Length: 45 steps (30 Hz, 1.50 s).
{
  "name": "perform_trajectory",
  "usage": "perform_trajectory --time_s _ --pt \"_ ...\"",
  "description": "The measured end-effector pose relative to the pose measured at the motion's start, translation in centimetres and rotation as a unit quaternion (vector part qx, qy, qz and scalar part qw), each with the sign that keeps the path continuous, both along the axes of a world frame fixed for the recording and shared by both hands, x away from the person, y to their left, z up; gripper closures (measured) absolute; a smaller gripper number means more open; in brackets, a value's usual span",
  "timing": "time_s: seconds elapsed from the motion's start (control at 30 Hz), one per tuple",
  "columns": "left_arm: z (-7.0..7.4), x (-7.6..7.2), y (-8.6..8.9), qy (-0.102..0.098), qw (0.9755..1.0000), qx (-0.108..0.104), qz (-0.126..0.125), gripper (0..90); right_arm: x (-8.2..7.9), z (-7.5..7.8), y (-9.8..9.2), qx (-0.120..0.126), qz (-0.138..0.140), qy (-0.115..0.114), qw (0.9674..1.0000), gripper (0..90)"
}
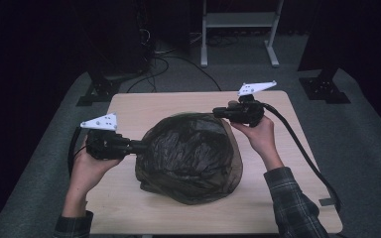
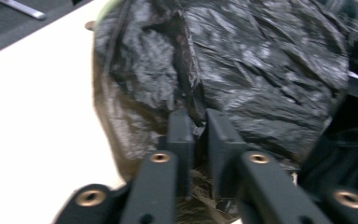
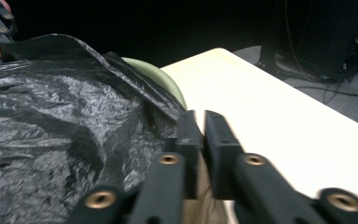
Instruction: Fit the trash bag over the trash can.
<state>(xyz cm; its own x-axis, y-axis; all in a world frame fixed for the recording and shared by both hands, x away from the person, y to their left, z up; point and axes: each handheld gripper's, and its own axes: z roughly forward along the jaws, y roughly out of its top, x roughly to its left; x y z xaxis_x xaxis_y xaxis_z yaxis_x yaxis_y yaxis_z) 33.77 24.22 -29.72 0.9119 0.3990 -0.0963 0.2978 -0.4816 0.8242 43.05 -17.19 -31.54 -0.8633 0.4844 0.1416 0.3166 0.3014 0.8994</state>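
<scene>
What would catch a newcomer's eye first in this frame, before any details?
The big crumpled black plastic bag, domed over something pale green, sits in the middle of the light wooden table. The left gripper pinches a fold of the plastic at the bag's left side, and the right gripper meets its far right edge with jaws nearly closed.
</scene>
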Motion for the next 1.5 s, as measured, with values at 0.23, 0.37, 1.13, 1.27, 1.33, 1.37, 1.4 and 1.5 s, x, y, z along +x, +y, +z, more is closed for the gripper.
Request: perform_trajectory --time_s 0.23,0.37,1.13,1.27,1.33,1.37,1.4,1.5 --pt "0.2 2.7 0.0 -0.037 0.9981 -0.03 0.039 89.8 0.2 -0.2 -0.7 -0.006 -0.031 -0.008 0.9995 89.9" --pt "-0.4 4.2 -0.3 -0.059 0.9946 -0.056 0.064 89.9 0.4 -0.6 -1.1 -0.01 -0.055 -0.015 0.9983 89.9" --pt "-10.2 9.4 -1.5 -0.007 0.9898 -0.043 0.136 89.8 3.3 -8.7 -1.9 -0.058 -0.121 0.052 0.9896 89.9" --pt "-11.9 9.4 -1.7 0.008 0.99 -0.034 0.137 89.8 3.3 -10.8 -1.8 -0.073 -0.125 0.068 0.9871 90.0" --pt "-12.8 9.5 -1.8 0.017 0.9898 -0.026 0.139 89.8 3.3 -11.5 -1.7 -0.083 -0.125 0.074 0.9858 89.9" --pt "-13.1 9.5 -1.8 0.02 0.9897 -0.025 0.14 89.8 3.3 -11.9 -1.6 -0.086 -0.126 0.079 0.9851 89.9" --pt "-13.6 9.5 -1.8 0.025 0.9893 -0.02 0.142 89.8 3.3 -12.2 -1.6 -0.087 -0.126 0.08 0.9849 89.9" --pt "-14.4 9.5 -2.0 0.033 0.9892 -0.01 0.142 89.7 3.4 -13.2 -1.4 -0.099 -0.126 0.092 0.9828 89.9"
